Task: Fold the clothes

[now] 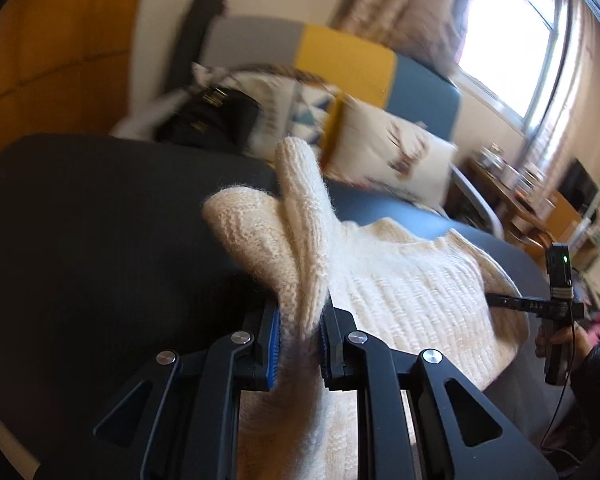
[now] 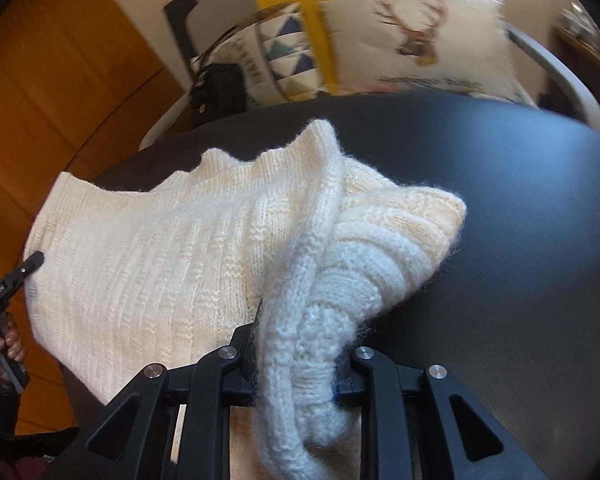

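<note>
A cream knitted sweater (image 1: 404,284) lies partly on a dark round table (image 1: 80,248). My left gripper (image 1: 300,344) is shut on a bunched edge of the sweater, which stands up in a fold above the jaws. My right gripper (image 2: 296,360) is shut on a thick rolled part of the sweater (image 2: 148,264) and holds it a little above the table (image 2: 520,240). The right gripper also shows in the left wrist view (image 1: 500,302) at the sweater's right edge. The left gripper's tip (image 2: 34,260) shows at the sweater's left edge in the right wrist view.
Behind the table stands a grey, yellow and blue sofa (image 1: 340,56) with a deer-print cushion (image 2: 416,40), a triangle-patterned cushion (image 2: 284,52) and a black bag (image 1: 208,116). An orange wooden floor (image 2: 60,92) lies to the left. A window (image 1: 512,40) and cluttered desk (image 1: 520,188) are on the right.
</note>
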